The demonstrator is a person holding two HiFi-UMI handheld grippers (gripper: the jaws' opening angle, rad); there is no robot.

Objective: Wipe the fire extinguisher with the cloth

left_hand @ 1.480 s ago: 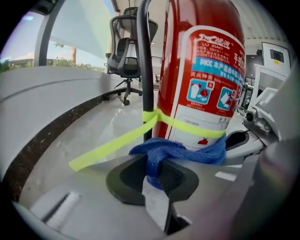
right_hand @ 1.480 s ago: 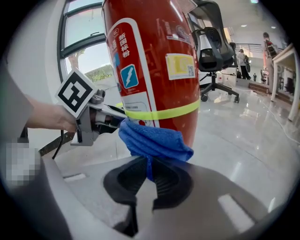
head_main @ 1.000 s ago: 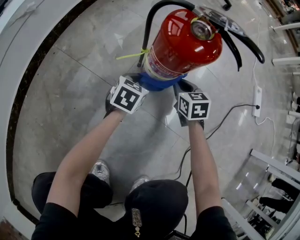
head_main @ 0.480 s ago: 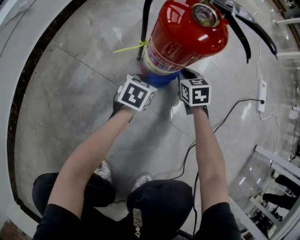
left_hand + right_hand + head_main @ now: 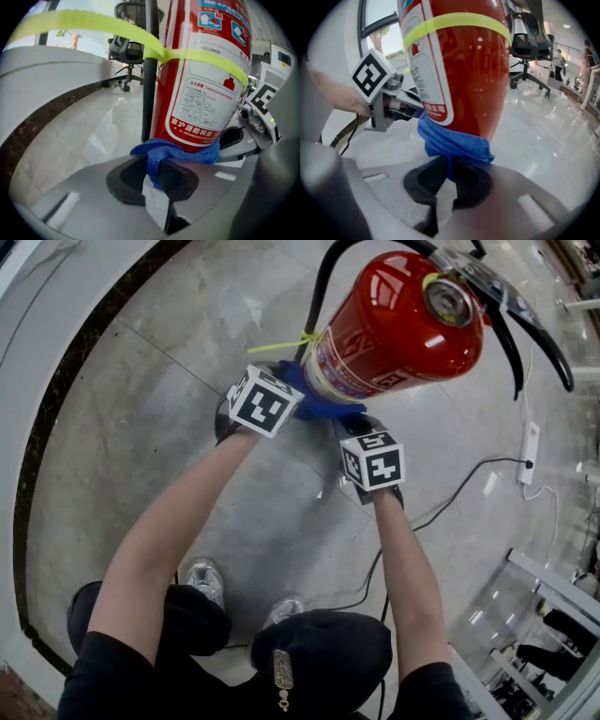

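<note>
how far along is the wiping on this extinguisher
Done: the left gripper and right gripper each pinch an end of the blue cloth. In hand: the cloth is drawn around the bottom of the red fire extinguisher. Left: the body higher up and the top; whether any was wiped I cannot tell.

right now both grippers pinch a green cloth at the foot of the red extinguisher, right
Not green: the cloth is blue, as the right gripper view shows. The left gripper and right gripper do pinch it at the red extinguisher foot.
</note>
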